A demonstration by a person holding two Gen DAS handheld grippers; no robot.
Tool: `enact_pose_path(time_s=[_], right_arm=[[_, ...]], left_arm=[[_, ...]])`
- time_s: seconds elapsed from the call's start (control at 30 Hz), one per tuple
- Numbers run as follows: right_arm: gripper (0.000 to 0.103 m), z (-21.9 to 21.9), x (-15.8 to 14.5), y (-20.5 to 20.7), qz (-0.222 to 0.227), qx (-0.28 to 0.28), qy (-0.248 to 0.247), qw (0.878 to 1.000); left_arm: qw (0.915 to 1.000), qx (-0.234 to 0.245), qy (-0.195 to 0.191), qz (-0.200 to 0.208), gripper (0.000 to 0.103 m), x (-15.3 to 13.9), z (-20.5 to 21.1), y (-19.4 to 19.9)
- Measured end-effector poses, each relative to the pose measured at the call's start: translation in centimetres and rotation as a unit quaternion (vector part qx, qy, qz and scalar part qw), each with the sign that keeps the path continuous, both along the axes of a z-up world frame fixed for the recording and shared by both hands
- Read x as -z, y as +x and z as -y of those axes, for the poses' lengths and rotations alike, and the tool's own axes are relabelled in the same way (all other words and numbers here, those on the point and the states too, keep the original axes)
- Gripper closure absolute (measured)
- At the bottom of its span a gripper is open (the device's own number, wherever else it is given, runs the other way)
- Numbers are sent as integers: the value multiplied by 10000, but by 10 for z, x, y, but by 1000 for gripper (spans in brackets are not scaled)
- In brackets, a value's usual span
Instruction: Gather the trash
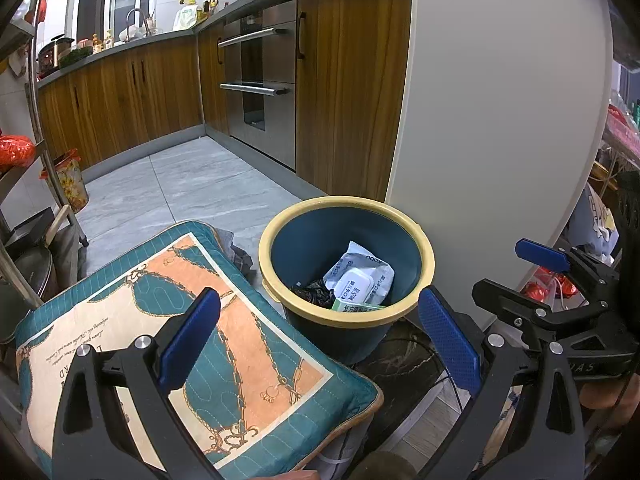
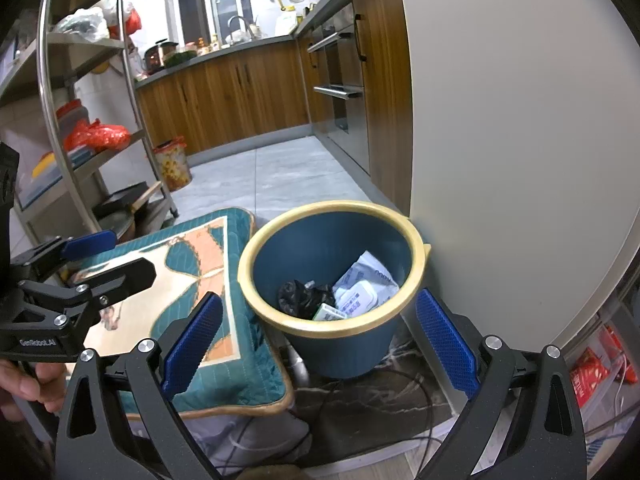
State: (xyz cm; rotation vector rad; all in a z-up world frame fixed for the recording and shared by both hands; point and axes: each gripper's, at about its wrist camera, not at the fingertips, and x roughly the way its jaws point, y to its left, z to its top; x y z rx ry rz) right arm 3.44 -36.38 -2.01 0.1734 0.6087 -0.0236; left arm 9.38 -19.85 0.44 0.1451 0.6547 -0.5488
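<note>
Both tools stand wide and empty: the left gripper (image 1: pixel 320 332) and the right gripper (image 2: pixel 320 336) each hang above the round dark-blue plastic bin with a yellow rim (image 2: pixel 416 236), jaws spread to either side of it and holding nothing. The trash already lies inside that bin: a white wet-wipe pack (image 2: pixel 362 286), a crumpled black plastic bag (image 2: pixel 298 296) and a small green-and-white carton (image 2: pixel 328 314).

Just beside the bin on its left sits a teal and peach quilted cushion (image 1: pixel 192 344); a low sweep could snag a finger on it. Dark cables (image 2: pixel 360 408) trail on the floor at the bin's base, and catching one might tip the bin, which seems to stand against the pale rounded panel (image 1: pixel 500 120).

Only the right wrist view shows the person's hand (image 2: pixel 28 388) gripping the other tool and the steel rack (image 2: pixel 80 80) left of the bin; the left wrist view alone shows the right tool from outside
</note>
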Motion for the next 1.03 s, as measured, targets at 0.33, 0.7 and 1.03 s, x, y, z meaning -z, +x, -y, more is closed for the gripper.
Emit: enact_pose_path(time_s=[0.33, 0.7, 1.03], right_arm=[[6, 0, 0, 0, -1, -2, 2, 10000], [6, 0, 0, 0, -1, -1, 1, 10000], [6, -1, 0, -1, 4, 3, 0, 10000]], left_arm=[[10000, 12, 12, -4, 5, 1, -1, 0], [10000, 32, -24, 15, 5, 3, -3, -2], [10000, 10, 70, -24, 5, 3, -1, 1]])
